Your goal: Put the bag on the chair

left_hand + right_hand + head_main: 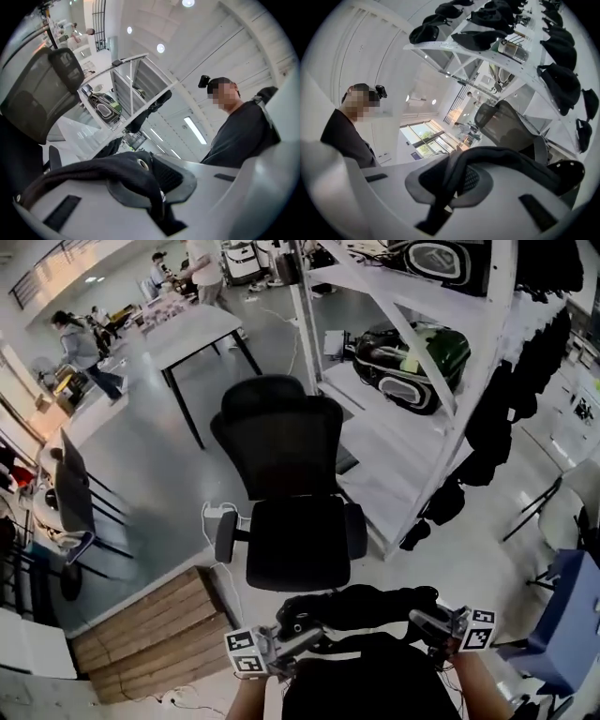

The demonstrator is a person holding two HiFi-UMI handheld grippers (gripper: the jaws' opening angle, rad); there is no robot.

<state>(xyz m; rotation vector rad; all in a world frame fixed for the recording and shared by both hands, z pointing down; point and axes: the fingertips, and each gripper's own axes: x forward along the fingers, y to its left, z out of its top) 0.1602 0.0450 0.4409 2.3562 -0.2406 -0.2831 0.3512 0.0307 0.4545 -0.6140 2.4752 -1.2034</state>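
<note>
Bag [370,662] vs chair [298,542]: bag hangs between both grippers, close to the person; chair's seat lies just ahead, open side toward them.
Bag axis: top edge runs left-right.
Left gripper [305,638]: clamped on bag fabric, roughly level.
Right gripper [424,620]: clamped likewise; neither of the 2 is nearer.
</note>
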